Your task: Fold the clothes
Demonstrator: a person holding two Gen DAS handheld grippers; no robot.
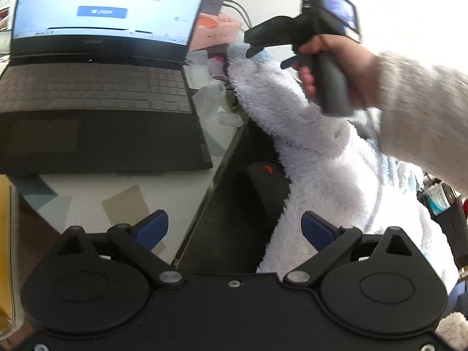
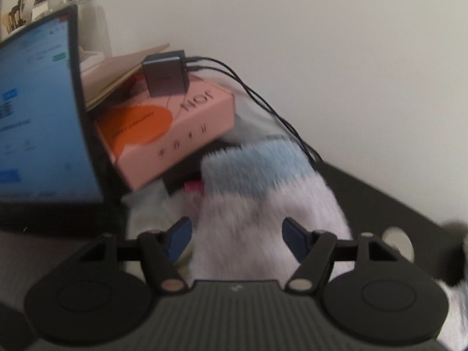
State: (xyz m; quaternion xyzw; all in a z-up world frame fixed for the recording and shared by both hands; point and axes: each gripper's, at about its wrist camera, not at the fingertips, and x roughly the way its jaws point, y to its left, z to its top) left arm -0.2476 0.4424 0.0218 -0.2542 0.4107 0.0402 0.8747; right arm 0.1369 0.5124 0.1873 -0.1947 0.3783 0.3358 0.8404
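Observation:
A fluffy white garment with a light blue cuff lies stretched over a dark surface beside the desk. In the left wrist view my left gripper is open and empty, its right finger next to the garment's lower edge. The right gripper, held in a hand, hovers at the sleeve's far end. In the right wrist view my right gripper is open, its blue fingertips on either side of the sleeve, just behind the blue cuff.
An open laptop sits on the desk at left. Behind it a pink box carries a dark charger with black cables. The dark surface lies under the garment. A white wall is behind.

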